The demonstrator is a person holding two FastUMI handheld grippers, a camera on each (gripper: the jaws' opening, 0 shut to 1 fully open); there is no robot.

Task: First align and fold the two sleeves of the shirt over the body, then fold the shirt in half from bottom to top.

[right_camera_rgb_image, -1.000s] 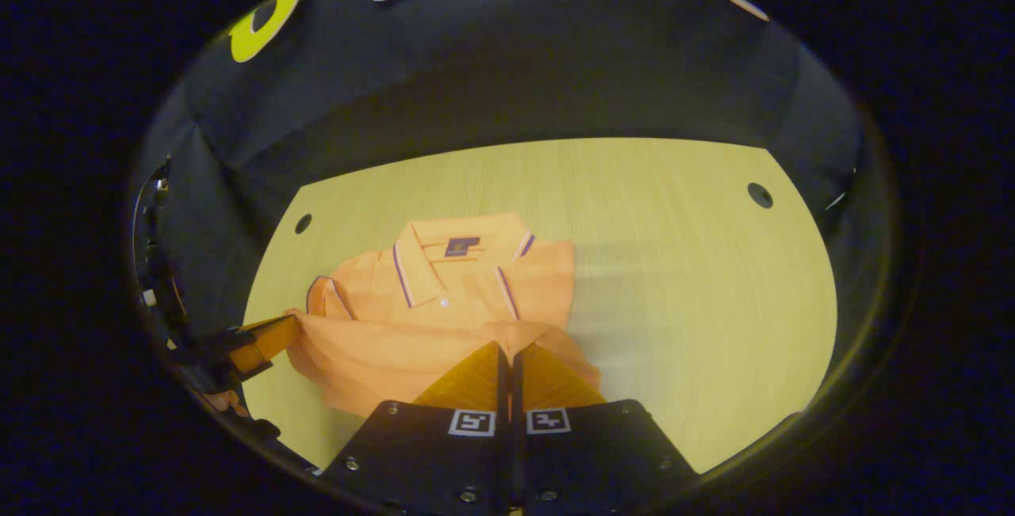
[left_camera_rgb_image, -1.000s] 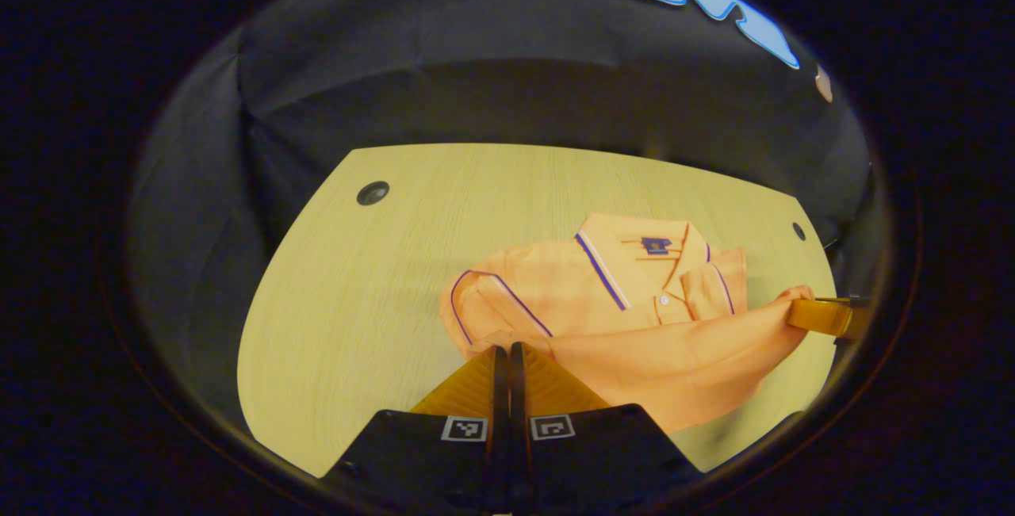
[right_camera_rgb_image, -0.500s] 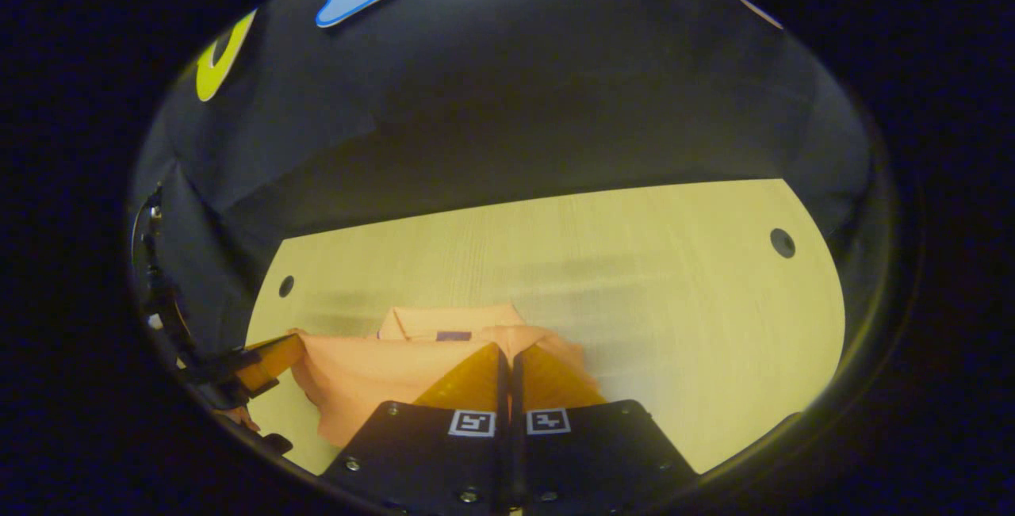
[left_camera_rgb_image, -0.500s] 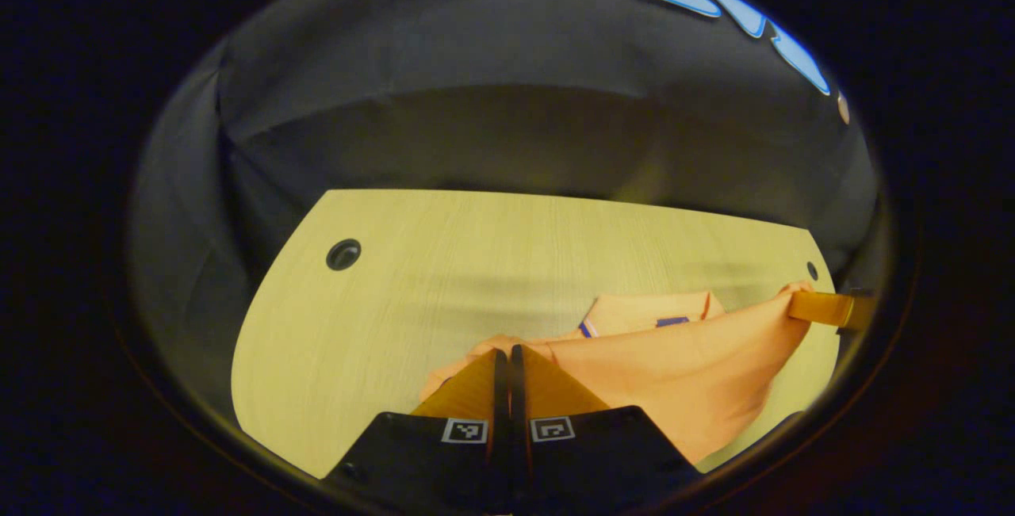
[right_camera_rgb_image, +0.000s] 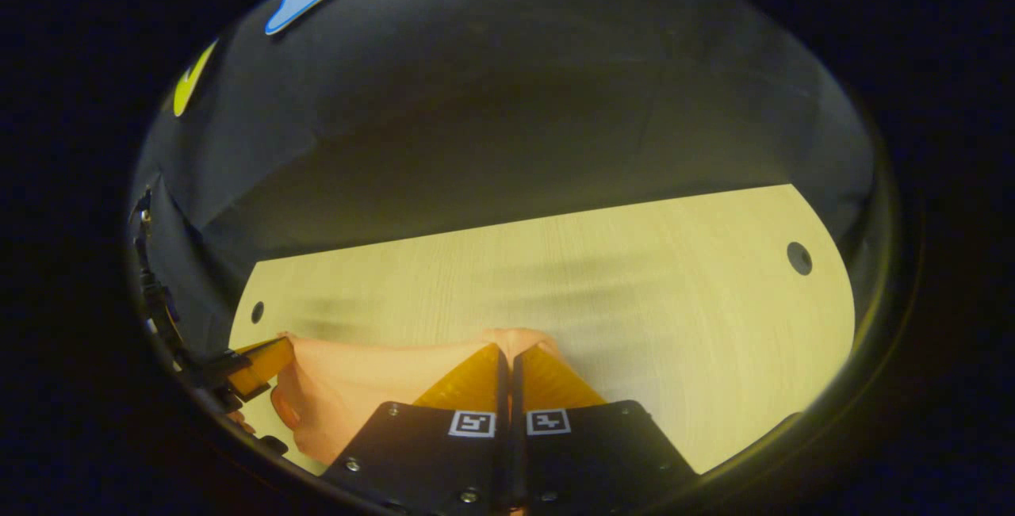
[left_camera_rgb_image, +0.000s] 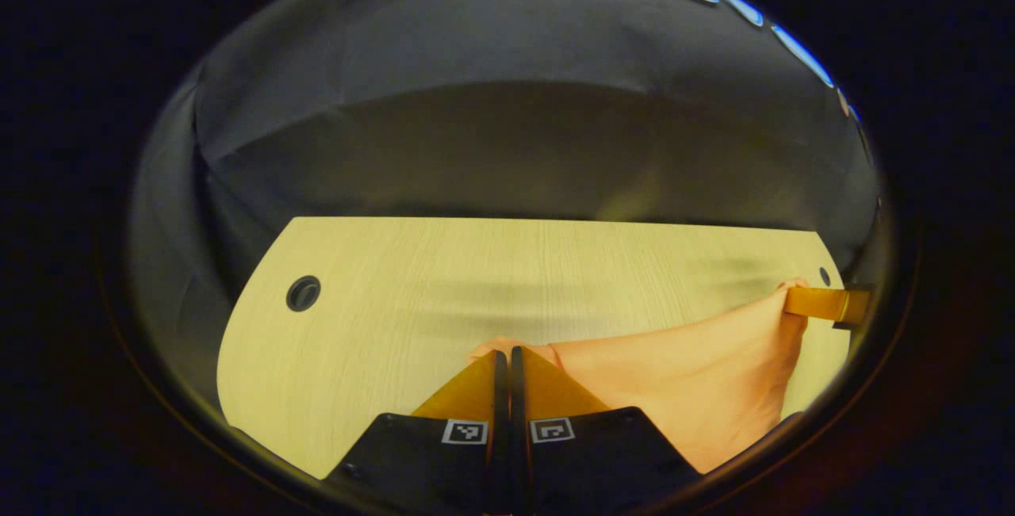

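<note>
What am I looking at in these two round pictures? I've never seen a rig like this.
No robot here: a person holds a two-finger tool in each hand, and a fisheye camera rides on each. The left gripper view looks along the left tool; the right gripper view along the right tool. Each also catches the other tool at its edge. Both are shut on an orange shirt, whose cloth hangs stretched between them above a pale wooden table that has small round holes. The black cloth behind is the booth's wall.
</note>
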